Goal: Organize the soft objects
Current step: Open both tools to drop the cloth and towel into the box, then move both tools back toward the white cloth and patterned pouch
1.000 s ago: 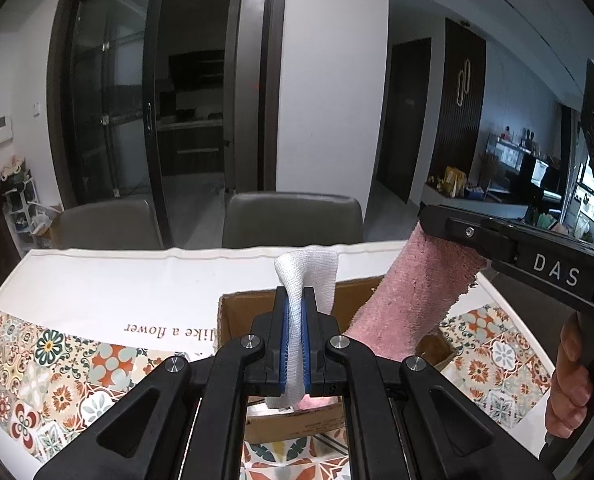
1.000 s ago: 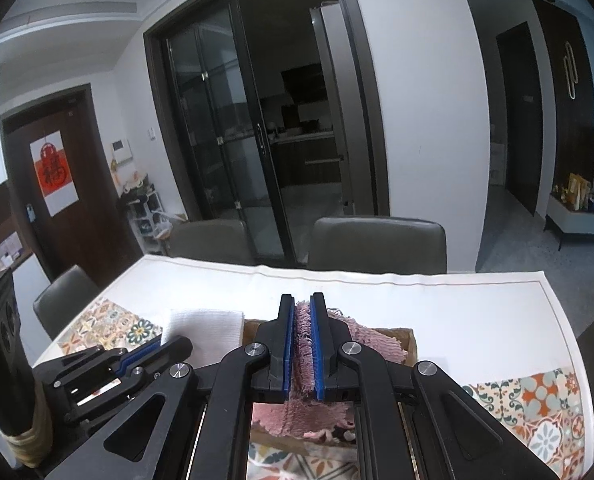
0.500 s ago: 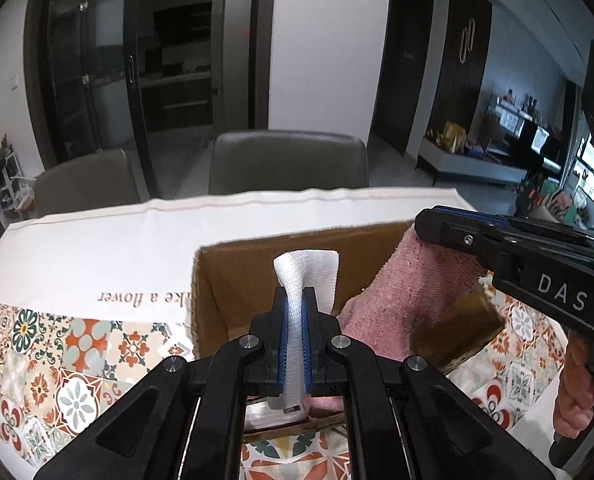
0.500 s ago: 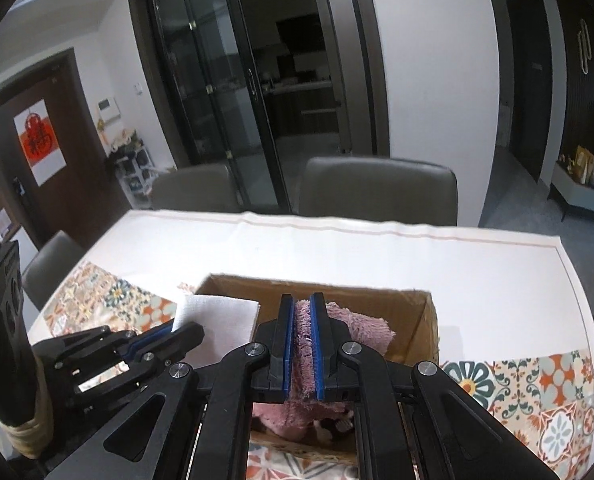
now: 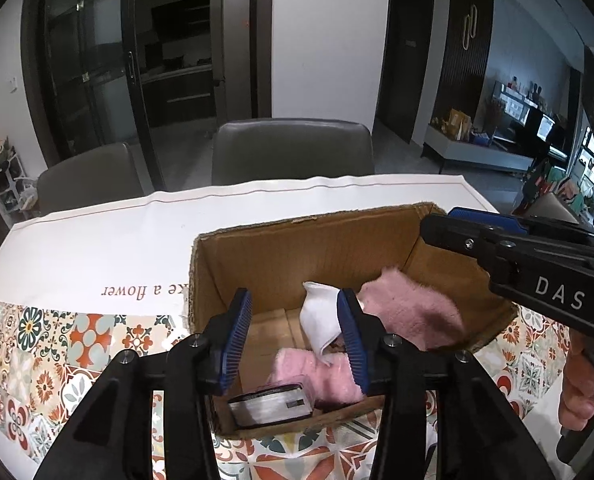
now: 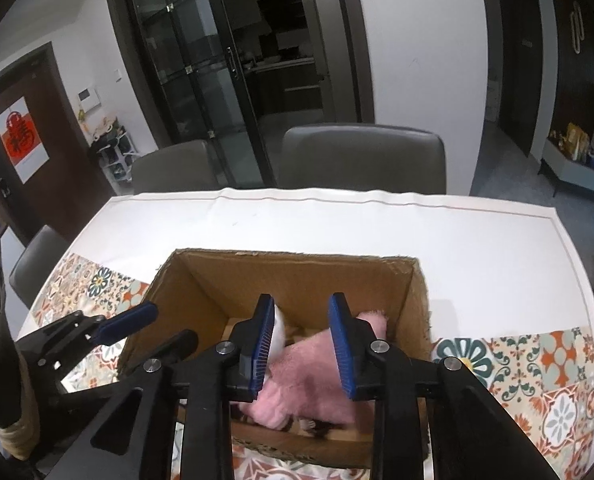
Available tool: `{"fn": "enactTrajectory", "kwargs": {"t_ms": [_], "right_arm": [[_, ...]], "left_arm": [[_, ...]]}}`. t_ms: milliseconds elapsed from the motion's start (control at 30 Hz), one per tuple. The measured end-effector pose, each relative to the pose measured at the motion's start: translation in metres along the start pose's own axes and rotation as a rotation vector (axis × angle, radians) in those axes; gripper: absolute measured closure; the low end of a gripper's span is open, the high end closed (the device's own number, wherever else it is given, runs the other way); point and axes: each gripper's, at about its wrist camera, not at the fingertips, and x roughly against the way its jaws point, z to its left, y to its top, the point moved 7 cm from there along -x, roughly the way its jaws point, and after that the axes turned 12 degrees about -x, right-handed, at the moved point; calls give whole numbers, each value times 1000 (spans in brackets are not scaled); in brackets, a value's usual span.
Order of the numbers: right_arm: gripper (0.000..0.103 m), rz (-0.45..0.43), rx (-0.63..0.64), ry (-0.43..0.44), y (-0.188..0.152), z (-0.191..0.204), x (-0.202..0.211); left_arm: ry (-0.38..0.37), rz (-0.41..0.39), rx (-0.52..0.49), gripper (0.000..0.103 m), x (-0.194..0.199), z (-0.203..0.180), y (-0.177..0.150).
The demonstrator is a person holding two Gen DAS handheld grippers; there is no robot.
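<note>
An open cardboard box (image 5: pixel 297 248) stands on the table in front of both grippers; it also shows in the right wrist view (image 6: pixel 297 276). Inside lie a fuzzy pink cloth (image 5: pixel 409 312), a white cloth (image 5: pixel 319 320) and a second pink piece (image 5: pixel 317 372). My left gripper (image 5: pixel 297 336) is open and empty above the box's near side. My right gripper (image 6: pixel 303 344) is open and empty above the pink cloth (image 6: pixel 309 380). The white cloth (image 6: pixel 279 330) peeks out beside its left finger. The right gripper also shows in the left wrist view (image 5: pixel 517 248).
A small dark-edged packet (image 5: pixel 273 404) lies at the box's near wall. The table has a white cloth (image 6: pixel 337 232) and patterned tile mats (image 5: pixel 37 340). Grey chairs (image 6: pixel 361 160) stand at the far edge. The left gripper (image 6: pixel 97 336) shows left of the box.
Both grippers have opened and let go of their cloths. The white and pink cloths have dropped into the box. Both views have tilted down toward the box.
</note>
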Motion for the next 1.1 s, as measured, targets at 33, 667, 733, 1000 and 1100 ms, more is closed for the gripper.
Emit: {"fn": "enactTrajectory", "kwargs": {"t_ms": [33, 667, 733, 1000, 1100], "right_arm": [[73, -5, 1, -3, 0, 0, 3], [69, -109, -68, -34, -32, -2, 88], [69, -116, -86, -46, -40, -5, 96], [68, -103, -154, -82, -76, -18, 111], [68, -91, -177, -102, -91, -23, 114]], "left_arm": [[2, -6, -1, 59, 3, 1, 0], [-13, -113, -72, 59, 78, -34, -16], [-29, -112, -77, 59, 82, -39, -23], [-98, -78, -114, 59, 87, -61, -52], [-125, -63, -129, 59, 88, -69, -62]]}}
